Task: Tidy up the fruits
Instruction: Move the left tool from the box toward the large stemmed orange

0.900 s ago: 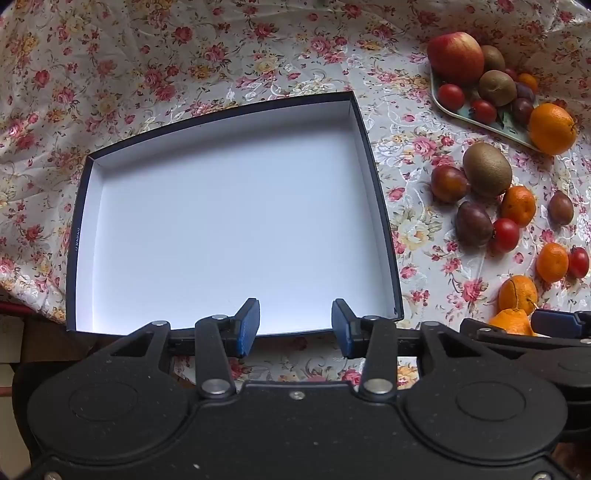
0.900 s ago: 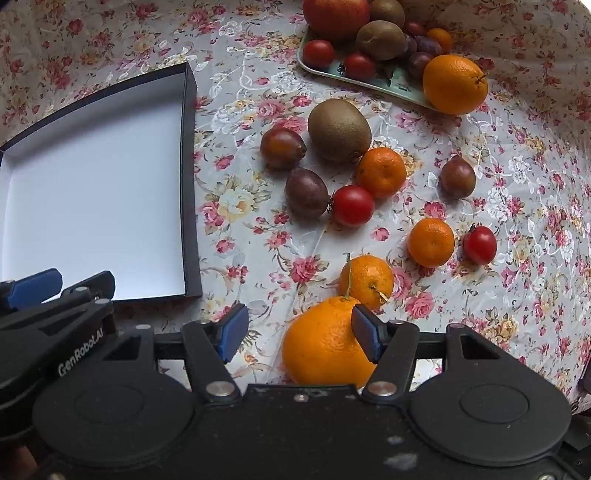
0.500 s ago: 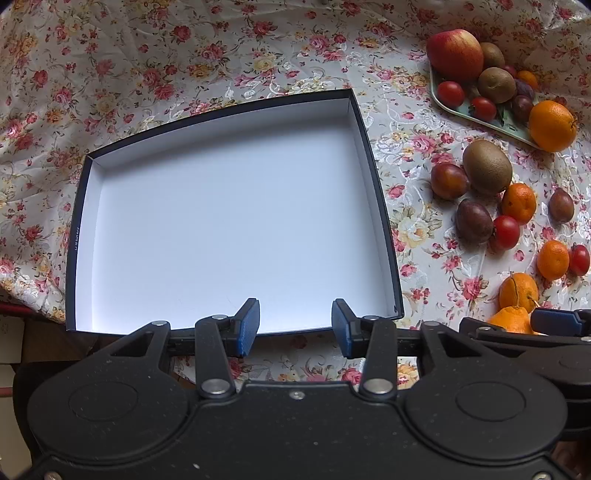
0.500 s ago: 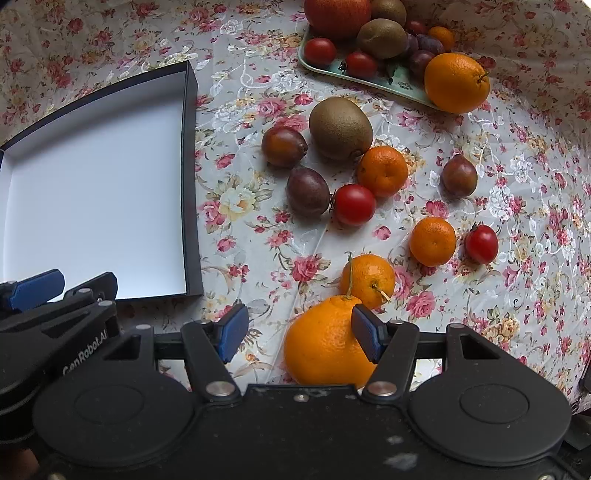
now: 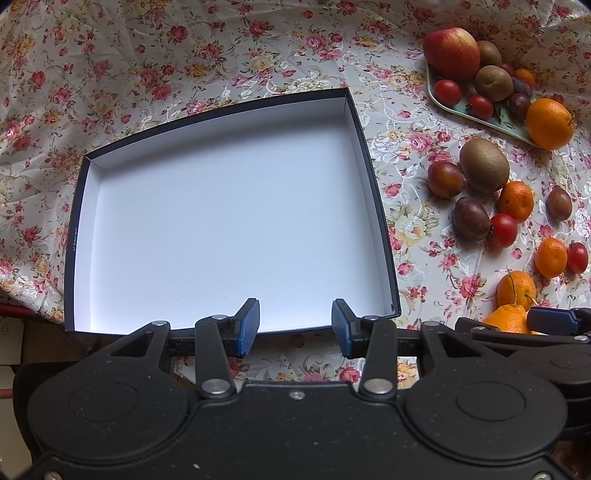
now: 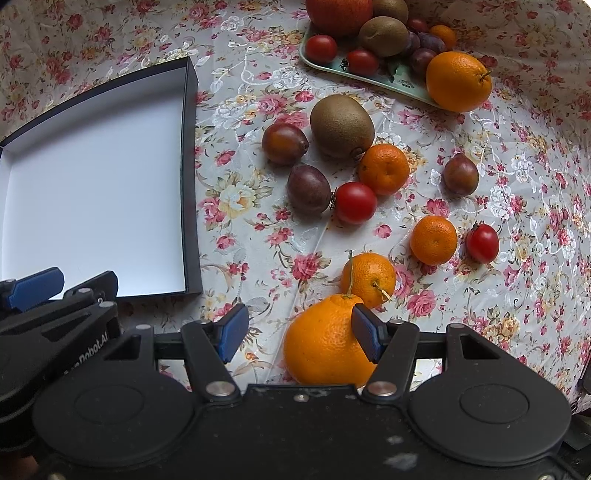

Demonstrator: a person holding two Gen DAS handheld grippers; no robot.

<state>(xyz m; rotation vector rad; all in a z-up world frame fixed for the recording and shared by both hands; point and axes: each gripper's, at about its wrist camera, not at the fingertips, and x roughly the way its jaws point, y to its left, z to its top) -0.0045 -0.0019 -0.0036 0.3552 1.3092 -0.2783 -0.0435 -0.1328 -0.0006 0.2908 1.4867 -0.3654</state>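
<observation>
Orange (image 6: 325, 343) half hidden, perhaps touching spread right tool (image 6: 299, 332), left tool (image 5: 294, 325) spread.

Right tongs (image 6: 295, 334) a bit further over big orange (image 6: 325, 343), toward fruit pile.

The right gripper's (image 6: 297, 334) body hides the big orange's (image 6: 321, 339) underside, the apple (image 6: 338, 14) is cut by the top edge (as is a kiwi (image 6: 389, 7) beside it), and the tray's (image 6: 373, 75) print is unreadable.
</observation>
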